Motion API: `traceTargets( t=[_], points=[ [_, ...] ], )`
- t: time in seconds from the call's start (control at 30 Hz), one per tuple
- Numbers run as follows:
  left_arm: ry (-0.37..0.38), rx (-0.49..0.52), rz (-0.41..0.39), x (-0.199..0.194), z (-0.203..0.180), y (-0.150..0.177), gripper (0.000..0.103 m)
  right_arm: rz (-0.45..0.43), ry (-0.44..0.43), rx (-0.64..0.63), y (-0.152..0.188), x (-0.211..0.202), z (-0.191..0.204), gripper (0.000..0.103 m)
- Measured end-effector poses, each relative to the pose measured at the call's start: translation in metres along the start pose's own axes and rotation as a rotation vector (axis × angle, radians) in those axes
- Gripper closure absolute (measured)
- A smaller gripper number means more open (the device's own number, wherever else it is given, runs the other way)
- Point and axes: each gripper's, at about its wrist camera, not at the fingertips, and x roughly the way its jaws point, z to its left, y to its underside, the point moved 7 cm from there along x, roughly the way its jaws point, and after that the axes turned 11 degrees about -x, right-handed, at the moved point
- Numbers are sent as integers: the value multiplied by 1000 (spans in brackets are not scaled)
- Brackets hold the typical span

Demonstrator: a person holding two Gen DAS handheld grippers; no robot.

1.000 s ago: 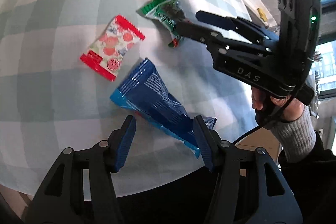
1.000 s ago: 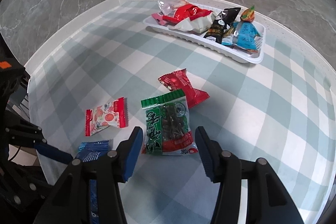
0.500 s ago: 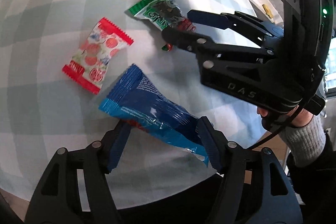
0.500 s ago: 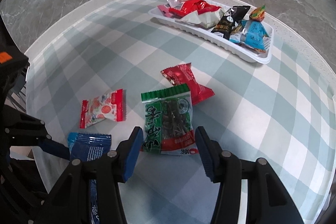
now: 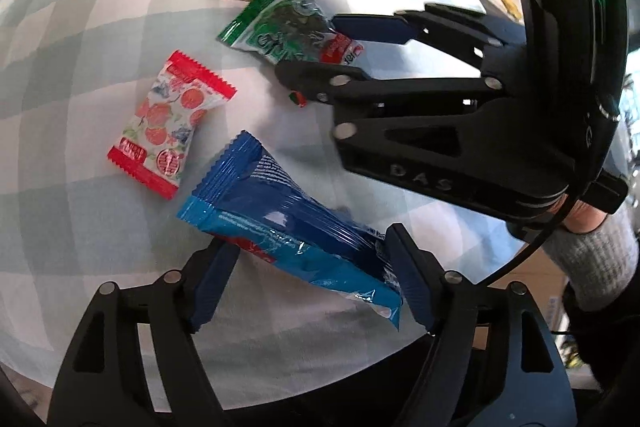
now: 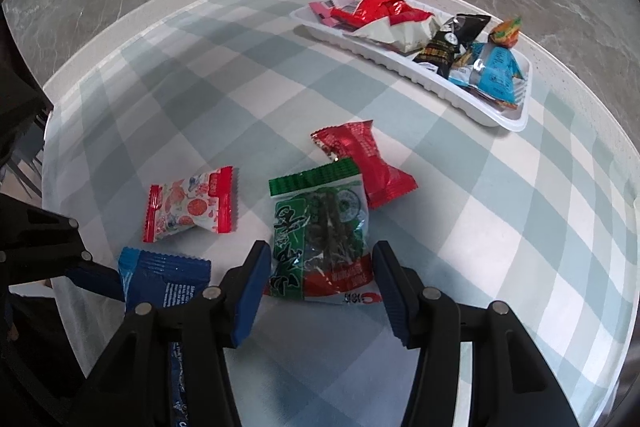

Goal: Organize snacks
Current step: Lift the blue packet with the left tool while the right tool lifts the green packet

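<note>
Left tongs (image 5: 308, 283) just widening, apart around the blue packet (image 5: 288, 227) on the checked table (image 5: 80, 27), right tongs (image 6: 320, 283) partly open straddling the green packet (image 6: 320, 239), gripping nothing, white tray (image 6: 420, 79) far back

Tray (image 6: 404, 77): far side of the table (image 6: 520, 227), holding several snacks.
Loose packets: seaweed packet (image 6: 320, 239) nearest, candy packet (image 6: 188, 207) to its left, wafer packet (image 6: 160, 279) nearer the table's edge, small pouch (image 6: 364, 163) just behind, touching it.
</note>
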Motion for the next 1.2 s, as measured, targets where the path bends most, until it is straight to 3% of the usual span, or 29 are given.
traceTargets(
  t=[0.13,0.2,0.33,0.43,0.6,0.87,1.2],
  points=[
    [-27,60,-38,0,-6,1,32,0,2,-12,0,-1,3,59],
    [-43,89,-58,0,-8,0,40,0,3,-5,1,-2,3,65],
    [18,97,-68,-5,-6,1,63,-11,-24,53,6,-5,-1,68],
    [50,113,-70,-7,-9,5,70,-22,-78,131,13,-9,-7,69],
    [91,122,-72,-12,-5,8,76,-49,-181,294,26,-15,-19,70],
    [131,125,-59,-16,1,4,77,-110,-325,534,45,-23,-34,70],
    [187,115,-56,-21,5,-6,79,-166,-402,670,55,-32,-42,70]
  ],
)
